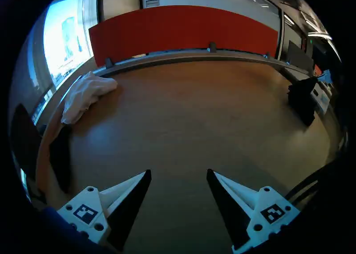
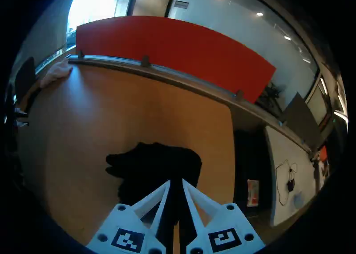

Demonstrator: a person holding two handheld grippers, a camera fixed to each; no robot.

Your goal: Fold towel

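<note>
My left gripper (image 1: pixel 179 174) gapes wide, empty. The right gripper (image 2: pixel 175 183) is nearly closed over the black towel (image 2: pixel 151 165) by the wooden table (image 2: pixel 111 111) edge. I can't tell if it has a grip. The towel looks light and limp, so I'd pinch a corner.

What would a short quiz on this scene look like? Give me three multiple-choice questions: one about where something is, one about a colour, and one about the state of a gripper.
1. In the left gripper view, where does the white towel lie?
A. on the floor
B. at the table's far left corner
C. in the table's middle

2. What colour is the divider along the table's far edge?
A. blue
B. green
C. red

3. How do the left gripper's fingers stand?
A. spread apart, holding nothing
B. clamped on a towel
C. shut tight together

Answers:
1 B: the towel sits crumpled at the far left corner, by the window.
2 C: the panel is plainly red.
3 A: bare wood shows between the two fingers.
</note>
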